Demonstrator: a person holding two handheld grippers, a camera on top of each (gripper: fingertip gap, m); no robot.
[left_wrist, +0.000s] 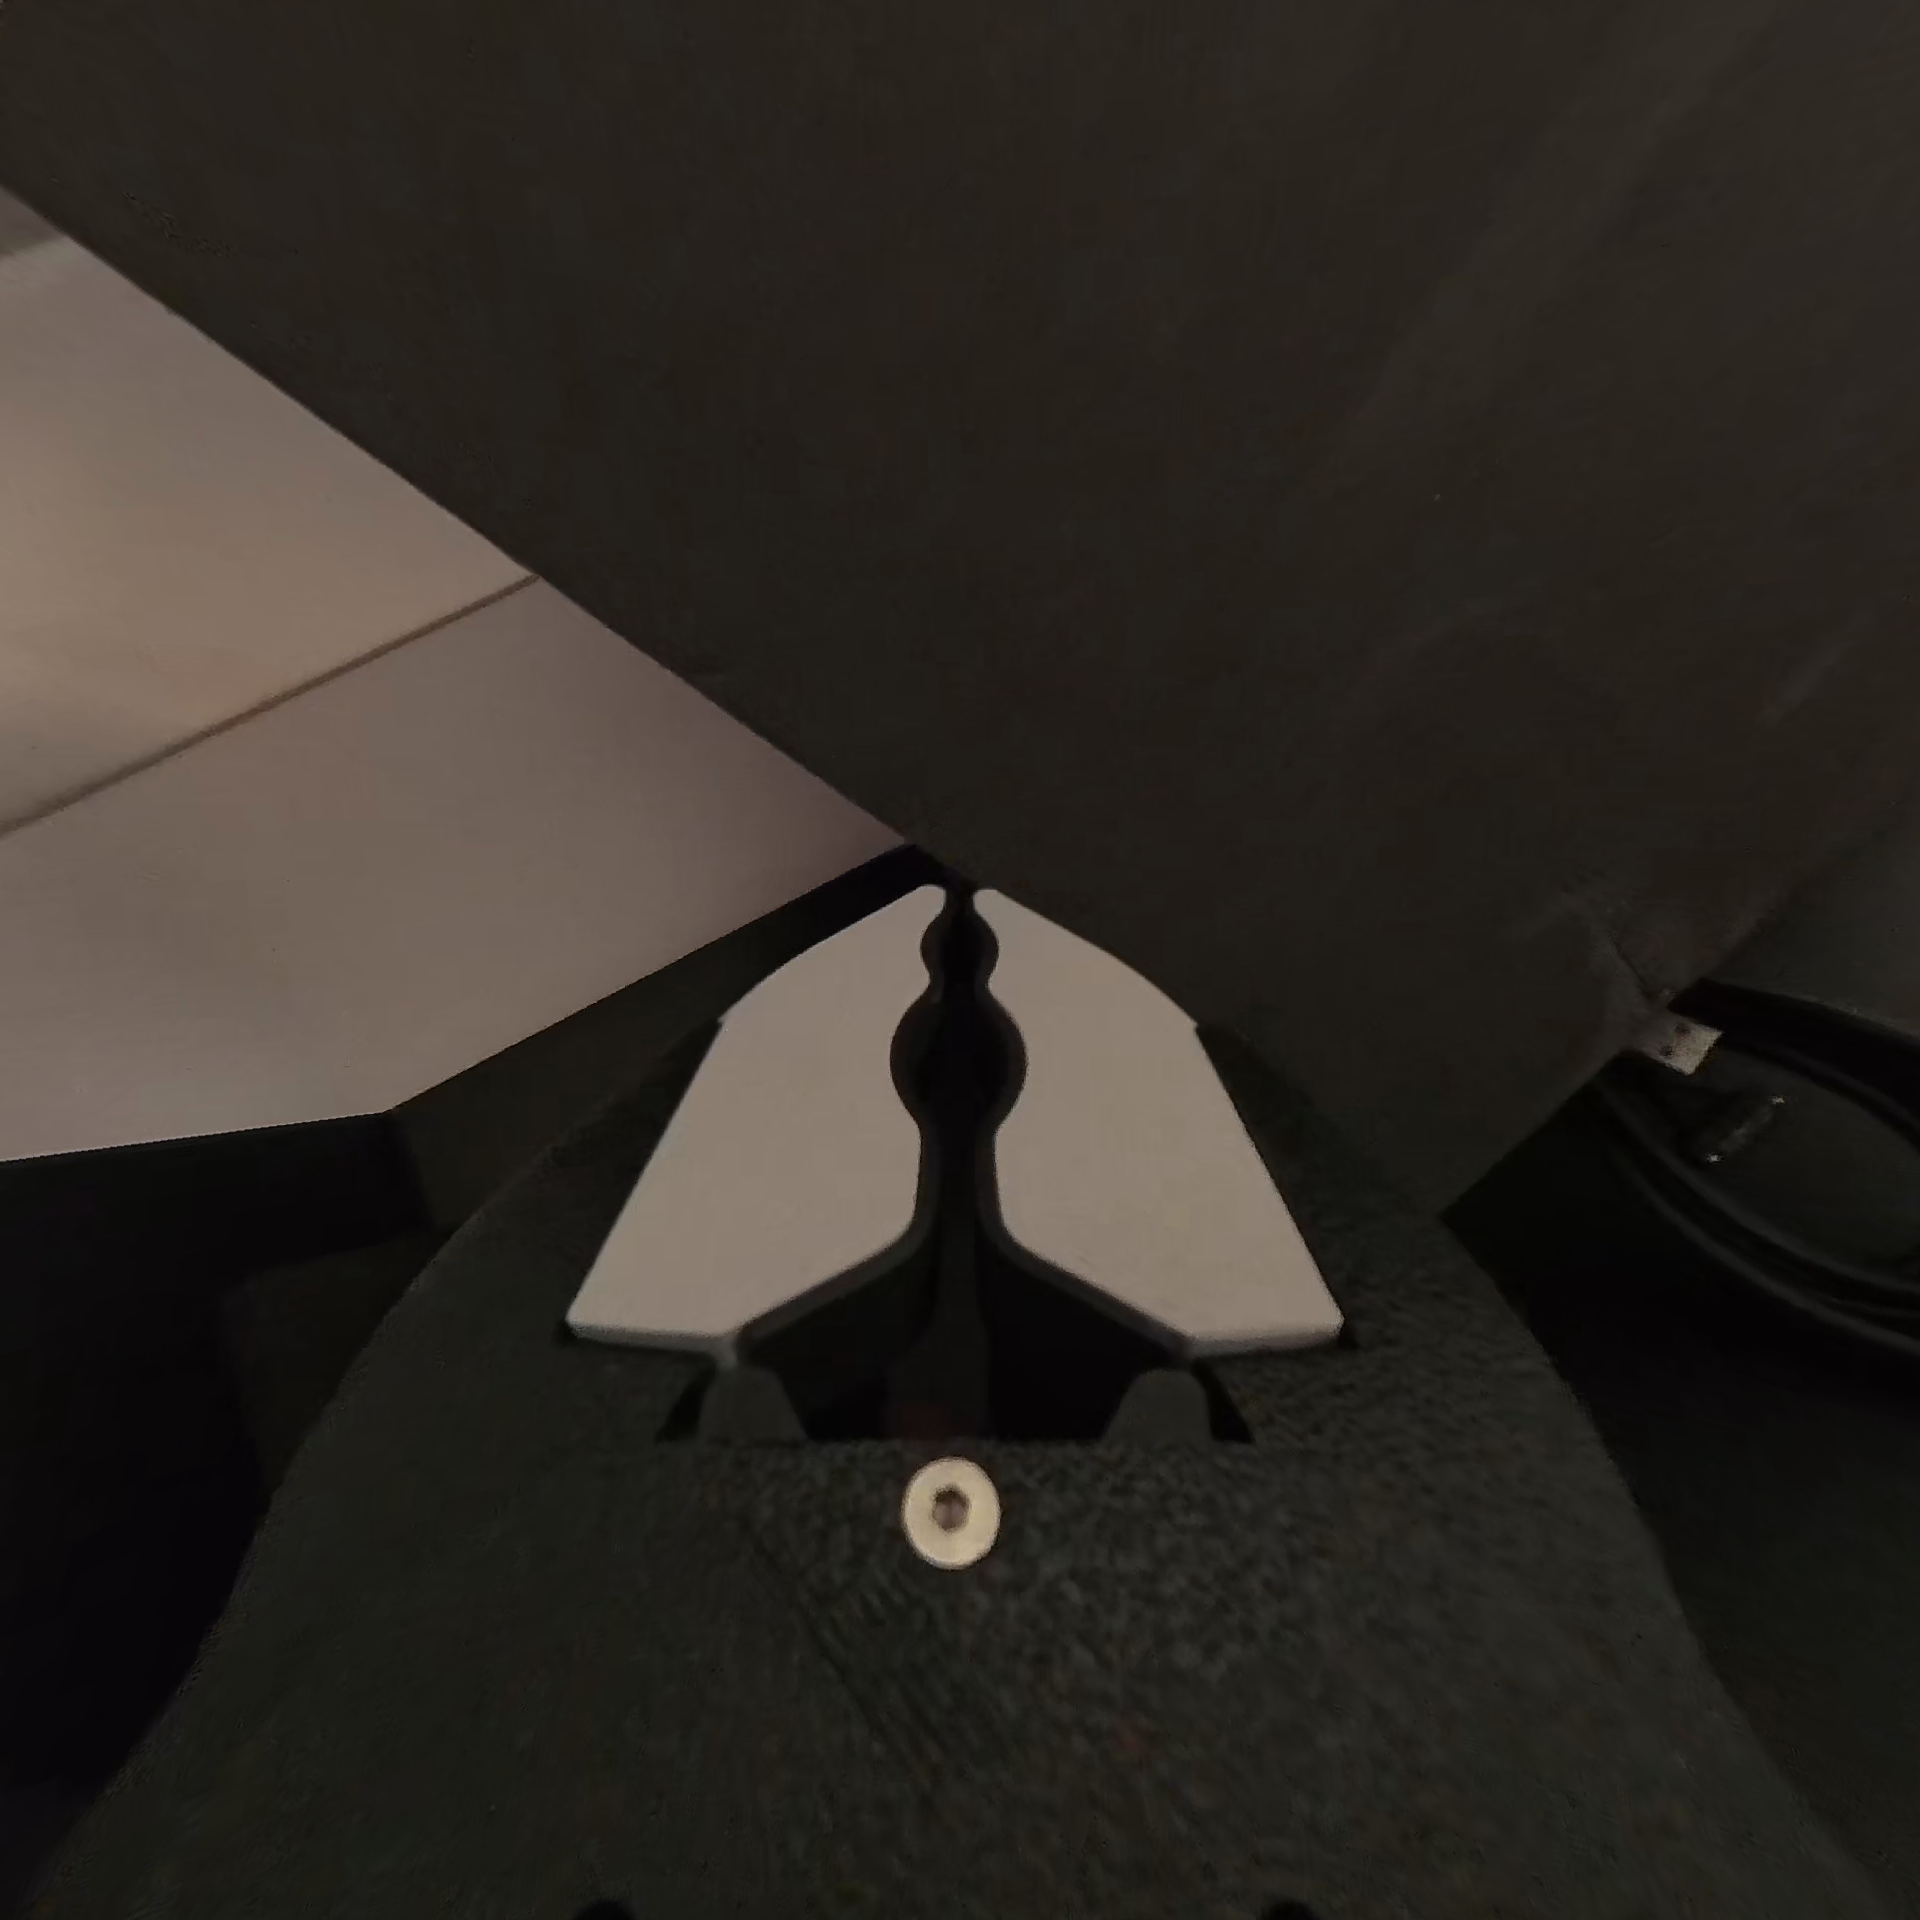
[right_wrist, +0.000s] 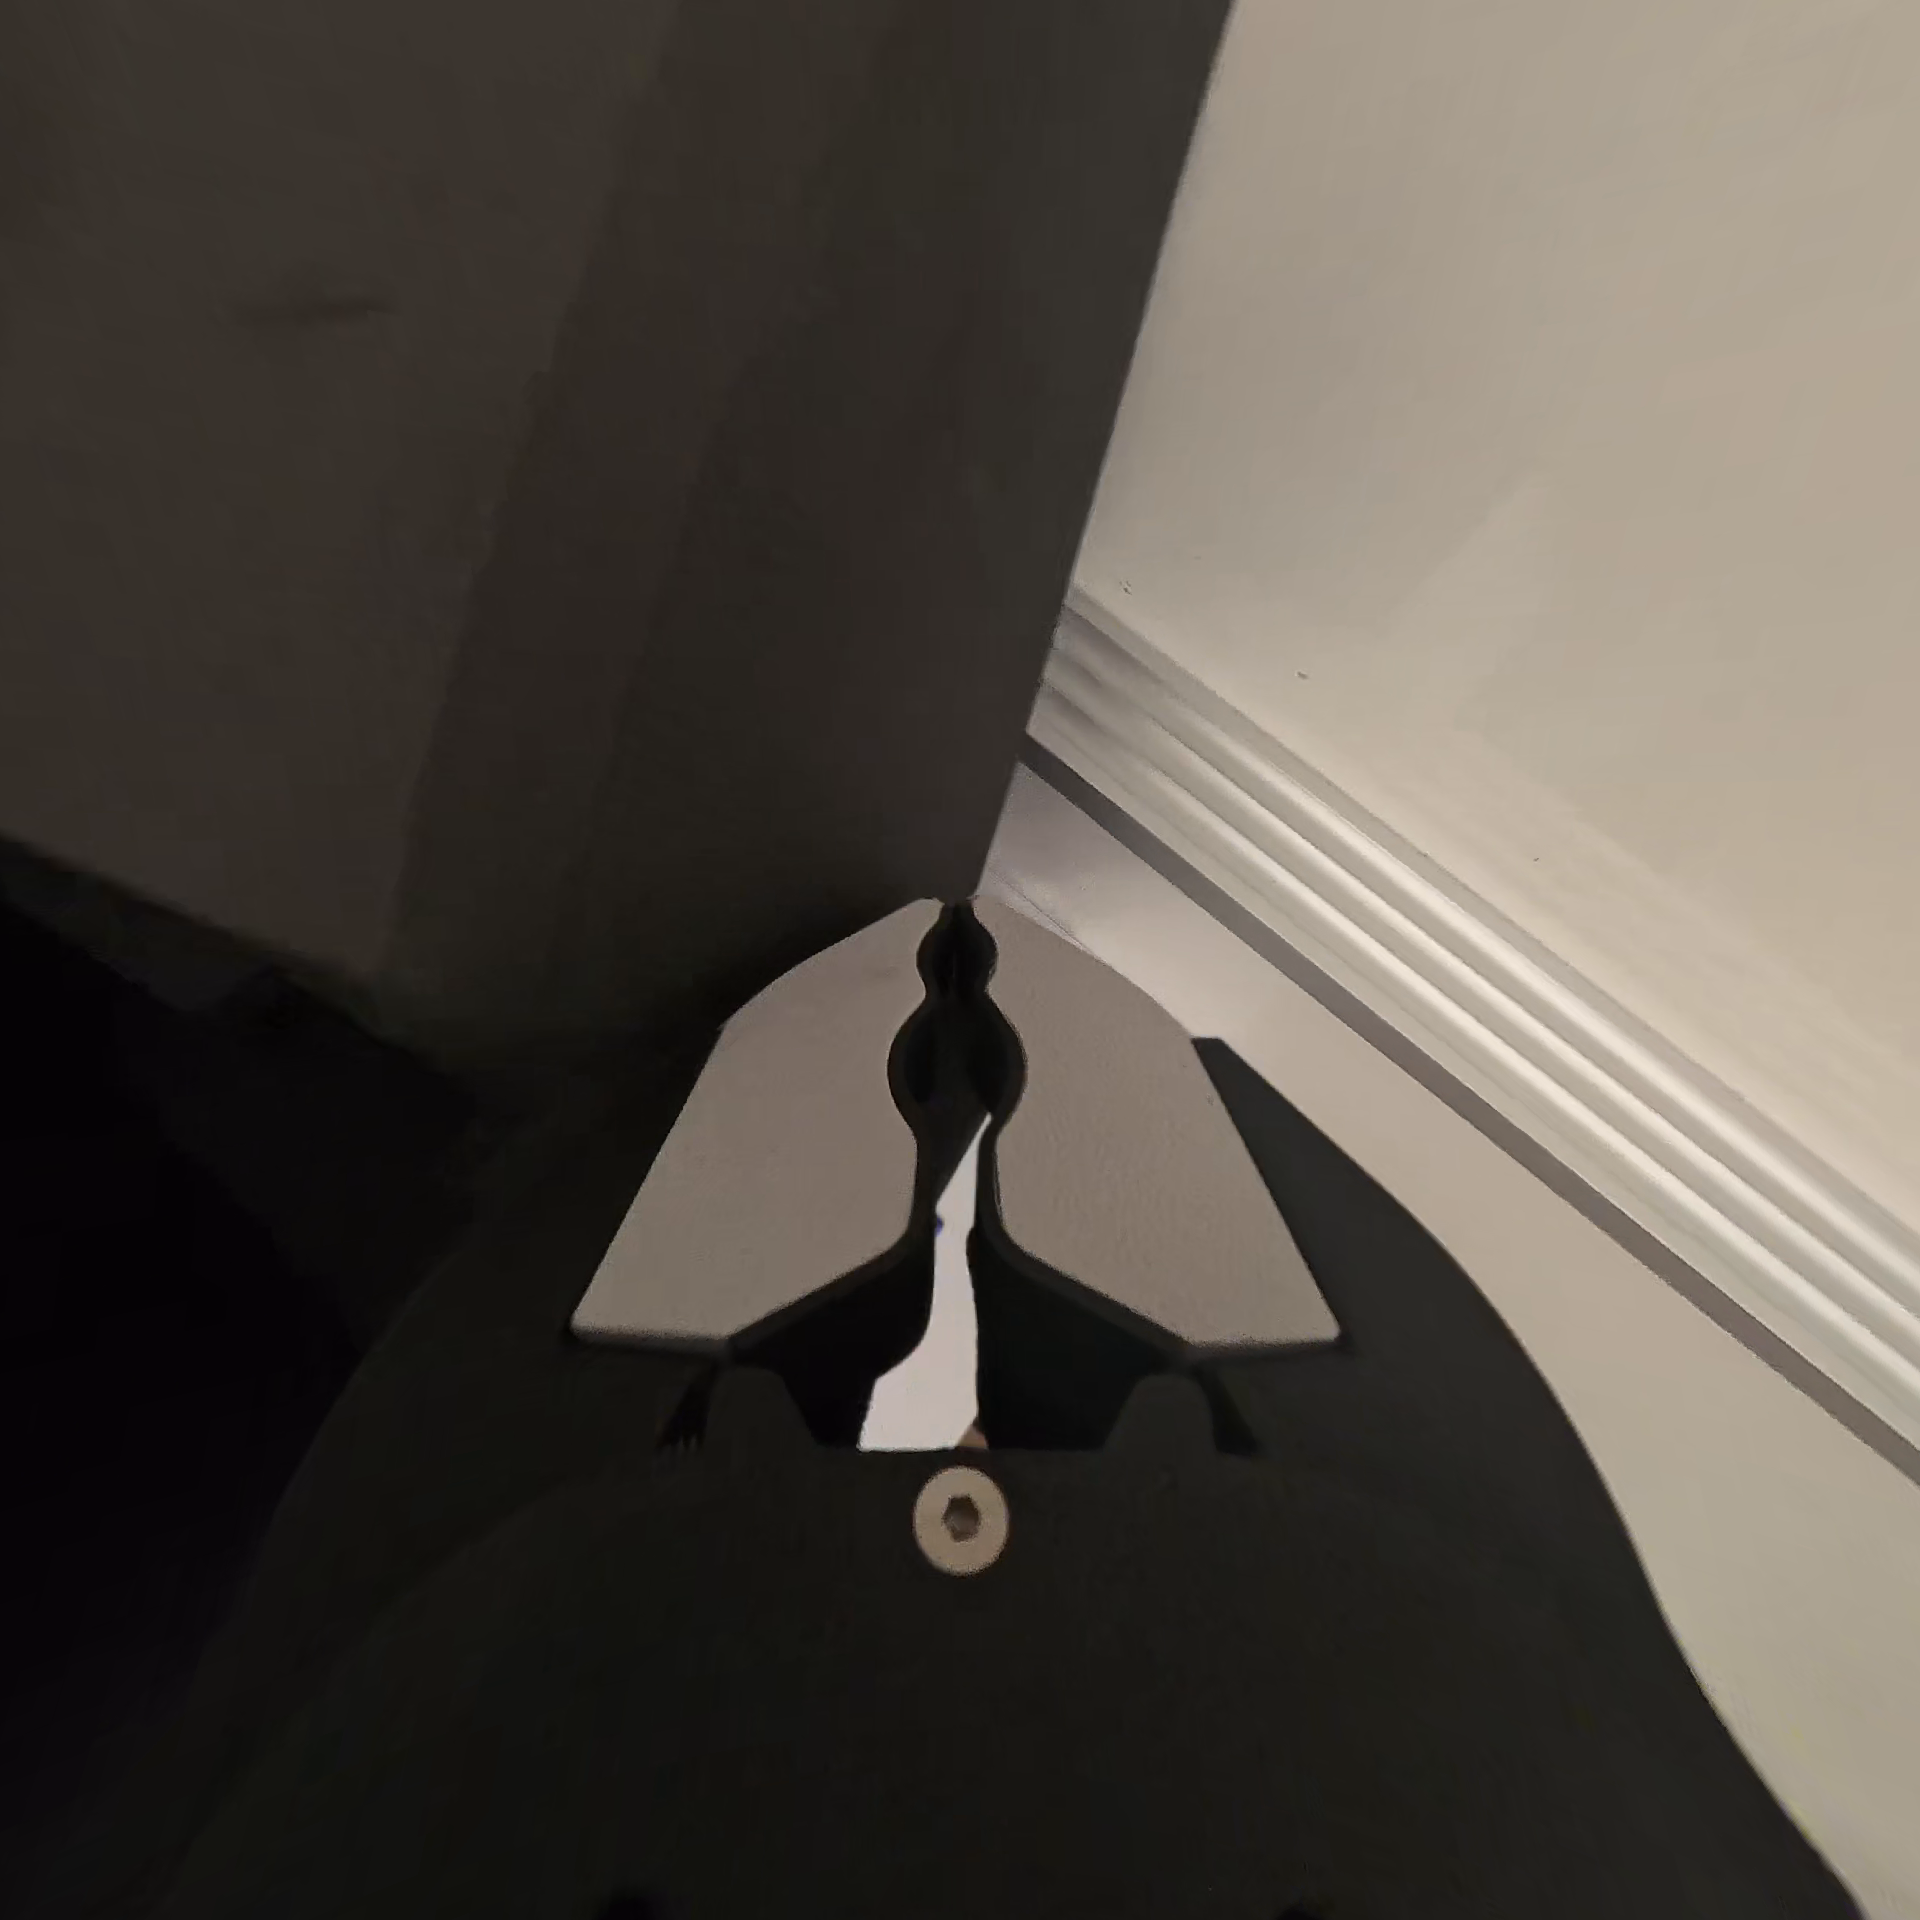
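Left tongs: the left gripper (left_wrist: 961, 896) has its pale fingers pressed together at the tips, apparently pinching the lower corner of a large, matte dark grey cloth (left_wrist: 1143, 416). The bite itself is too small to see.
Right tongs: the right gripper (right_wrist: 958, 909) is likewise closed tip to tip, and a corner of the dark grey cloth (right_wrist: 520, 520) comes down to that point.
Cloth relative to tongs: in both views it spreads up and away from the fingertips. It fills the upper right of the left view and the upper left of the right view, and nothing visible supports it.
Risk, grip: each hold looks to be only at the very tips, so a tug could slip the corner free.
Risk, snag: black cables (left_wrist: 1766, 1195) and a small white tag (left_wrist: 1678, 1039) lie near the cloth's seamed edge and might catch.
Surroundings: a cream wall with white ribbed moulding (right_wrist: 1351, 883).
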